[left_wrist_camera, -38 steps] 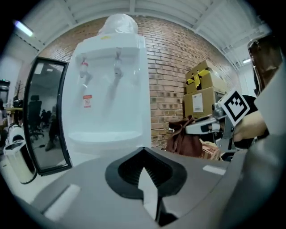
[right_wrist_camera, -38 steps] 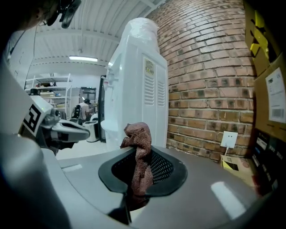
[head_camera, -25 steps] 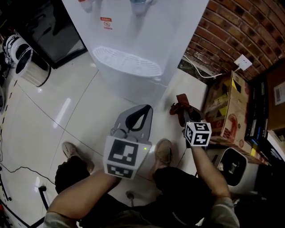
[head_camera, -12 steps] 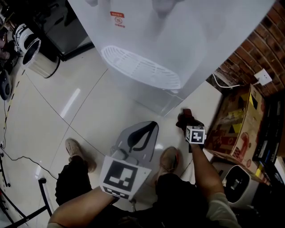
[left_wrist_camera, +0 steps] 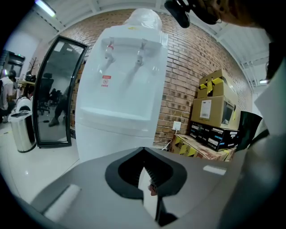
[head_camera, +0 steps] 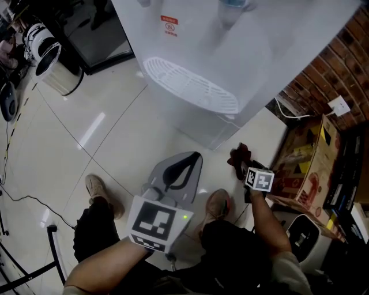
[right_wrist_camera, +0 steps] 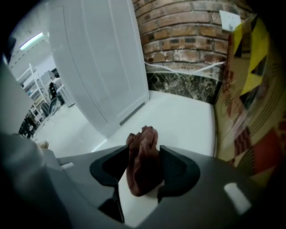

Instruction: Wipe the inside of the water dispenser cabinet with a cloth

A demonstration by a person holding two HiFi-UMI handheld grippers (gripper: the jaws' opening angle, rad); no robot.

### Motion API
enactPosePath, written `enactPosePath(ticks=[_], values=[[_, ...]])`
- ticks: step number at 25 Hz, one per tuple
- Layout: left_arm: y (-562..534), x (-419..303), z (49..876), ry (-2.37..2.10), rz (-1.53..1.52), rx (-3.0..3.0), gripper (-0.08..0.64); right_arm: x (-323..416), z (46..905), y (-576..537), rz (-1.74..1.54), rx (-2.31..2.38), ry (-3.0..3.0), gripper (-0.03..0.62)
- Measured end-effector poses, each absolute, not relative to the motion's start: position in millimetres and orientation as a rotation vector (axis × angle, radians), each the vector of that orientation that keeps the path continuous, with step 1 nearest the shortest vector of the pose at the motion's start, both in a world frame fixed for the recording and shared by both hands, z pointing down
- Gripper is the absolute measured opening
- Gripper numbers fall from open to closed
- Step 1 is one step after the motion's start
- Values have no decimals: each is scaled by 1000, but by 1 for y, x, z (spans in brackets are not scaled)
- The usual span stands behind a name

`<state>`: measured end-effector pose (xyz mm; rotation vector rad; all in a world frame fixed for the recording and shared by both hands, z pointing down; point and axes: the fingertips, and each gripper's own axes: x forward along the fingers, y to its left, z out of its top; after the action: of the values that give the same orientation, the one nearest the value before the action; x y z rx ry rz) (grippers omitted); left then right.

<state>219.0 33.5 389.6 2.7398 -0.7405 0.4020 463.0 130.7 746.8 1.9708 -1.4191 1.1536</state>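
Only in right gripper view, cloth [right_wrist_camera: 142, 165] btw just-opened jaws, left hand-held gripper [left_wrist_camera: 144, 154] closed

This is looking like a corner of an office or workroom. A white water dispenser [left_wrist_camera: 120, 89] is standing in the middle of the left gripper view, on a glossy pale tiled floor [head_camera: 115, 132] before a bare brick wall [left_wrist_camera: 187, 76]. At right, printed cartons [left_wrist_camera: 212, 96] are piling up against the bricks, and in the head view's right a white cable [head_camera: 286, 110] is trailing near a wall socket [head_camera: 338, 105]. At left, a black-framed glass door [left_wrist_camera: 56, 94] and a steel bin [left_wrist_camera: 21, 132] are standing, and a strip light [left_wrist_camera: 44, 7] is glowing upper left.
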Motion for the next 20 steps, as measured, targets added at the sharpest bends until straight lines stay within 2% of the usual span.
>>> enactPosePath(ticks=[4,7,9,11,16,20], values=[[43,211,365,-733,337,2804,0,458,655,133,1003,2100,-1541,198],[52,196,342,-754,324,2830,0,451,559,130,815,2161,-1658,141],[53,187,322,-785,313,2870,0,445,483,126,658,2188,-1737,72],[51,181,300,-804,288,2930,0,432,402,123,500,2217,-1827,30],[54,183,254,-763,180,3040,0,369,238,140,204,2232,-1968,14],[62,187,245,-703,93,3045,0,332,190,153,37,2314,-1945,14]])
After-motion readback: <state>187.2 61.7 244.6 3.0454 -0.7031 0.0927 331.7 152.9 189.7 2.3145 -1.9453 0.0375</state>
